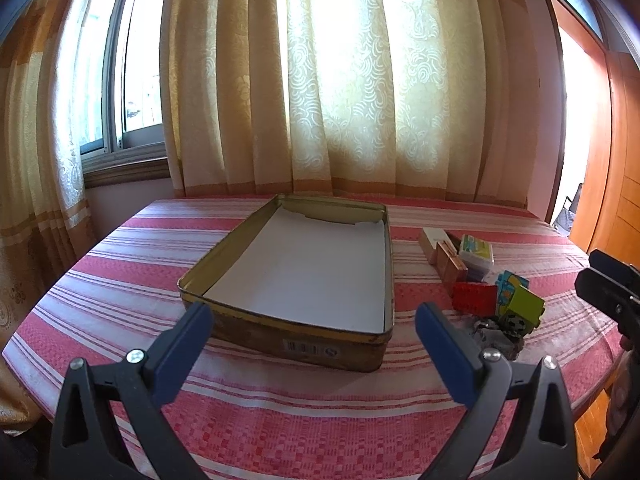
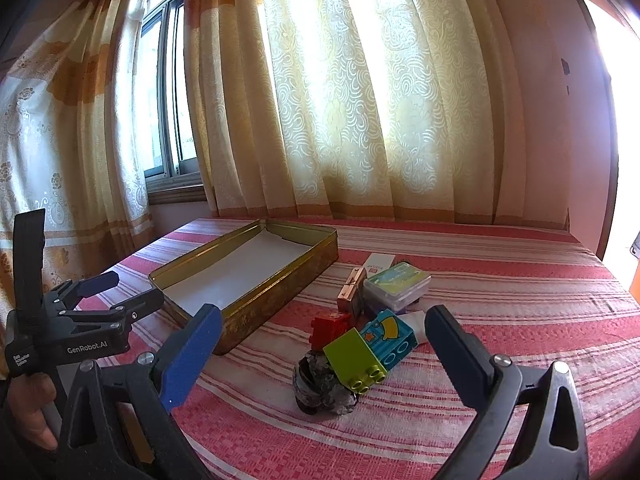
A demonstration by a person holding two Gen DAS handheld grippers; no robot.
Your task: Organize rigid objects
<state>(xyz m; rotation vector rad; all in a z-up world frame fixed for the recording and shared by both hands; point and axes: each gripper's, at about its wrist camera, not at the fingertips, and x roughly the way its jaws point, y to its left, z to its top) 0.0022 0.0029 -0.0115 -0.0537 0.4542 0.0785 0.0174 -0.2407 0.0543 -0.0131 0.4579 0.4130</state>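
Our right gripper (image 2: 324,354) hangs with jaws spread wide and empty over the toy pile: a green block (image 2: 354,358) leaning on a blue block (image 2: 390,340), beside a red brick (image 2: 330,328). Our left gripper (image 1: 314,344), equally wide and empty, faces the open tin (image 1: 288,322), which holds only white paper. We judge that pinching the tilted green block may scatter its neighbours.

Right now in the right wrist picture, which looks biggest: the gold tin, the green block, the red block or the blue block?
As they look in that view:
1. gold tin, clearly biggest
2. green block and blue block look about alike, and the green one partly covers the blue, so I won't rank them
3. red block, smallest-looking, but partly hidden
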